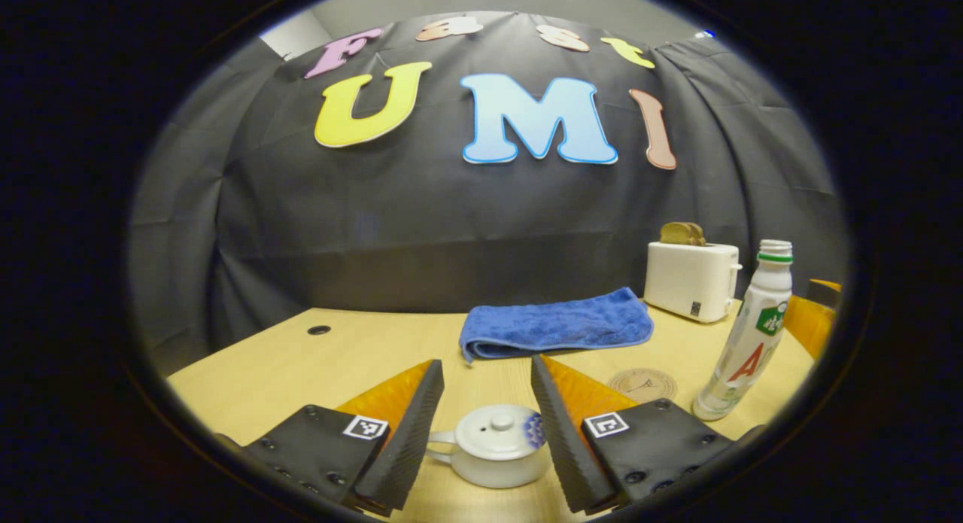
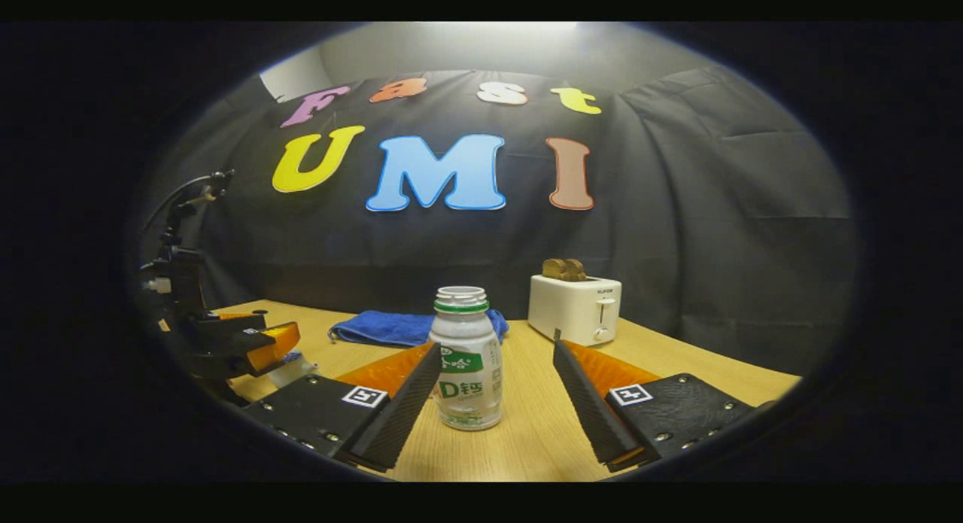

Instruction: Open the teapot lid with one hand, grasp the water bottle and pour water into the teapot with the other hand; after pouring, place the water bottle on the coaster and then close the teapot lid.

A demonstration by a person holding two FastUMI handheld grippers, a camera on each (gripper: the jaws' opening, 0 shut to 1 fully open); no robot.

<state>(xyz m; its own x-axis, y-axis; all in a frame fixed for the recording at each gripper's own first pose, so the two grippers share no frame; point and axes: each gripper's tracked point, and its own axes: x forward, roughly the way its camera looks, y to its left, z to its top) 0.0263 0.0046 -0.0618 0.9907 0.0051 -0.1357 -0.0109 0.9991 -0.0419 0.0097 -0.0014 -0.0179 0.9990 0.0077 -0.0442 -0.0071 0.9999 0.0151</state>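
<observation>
blue towel [image 1: 555, 326], white toaster [image 1: 691, 281] holding bread [image 1: 682, 233]

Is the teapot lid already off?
No, in the left gripper view the lid sits on the teapot, between the open left gripper fingers.

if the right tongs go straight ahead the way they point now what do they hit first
Most likely the uncapped white plastic water bottle, standing upright on the wooden table between the open right tongs. The depth is unclear, but nothing shows in front of it.
</observation>
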